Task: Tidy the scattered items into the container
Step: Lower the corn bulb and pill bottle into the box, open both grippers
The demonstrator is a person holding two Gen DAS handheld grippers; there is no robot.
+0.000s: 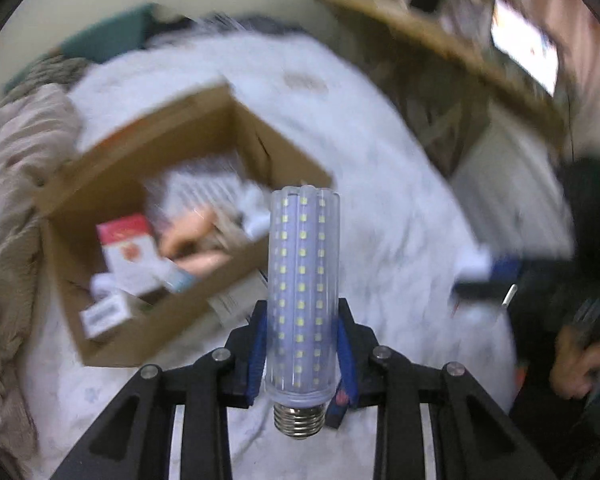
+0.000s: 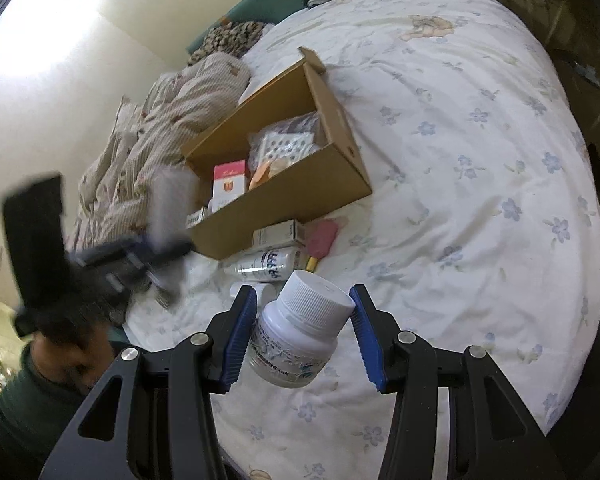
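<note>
The left gripper (image 1: 302, 344) is clamping a tall corn-style LED bulb (image 1: 303, 288) upright between its blue pads, holding it in the air just beside the open cardboard box (image 2: 332, 160) sitting on the flowered bedsheet (image 2: 480, 160). The right gripper (image 2: 304, 334) is pinching a white pill bottle (image 2: 300, 340), tilted, above the bed. A few small bottles and a pink item (image 2: 322, 238) are lying against the box's near wall.

Long clear-shelled LED corn bulb (image 1: 302, 292) with silver screw base, upright, clamped near that base. White ribbed-cap plastic pill bottle (image 2: 300, 334), tilted, held aloft. Open brown cardboard box (image 2: 332, 176) on the bed, holding a red-and-white carton (image 2: 229, 184) and blister packs (image 2: 286, 146).
</note>
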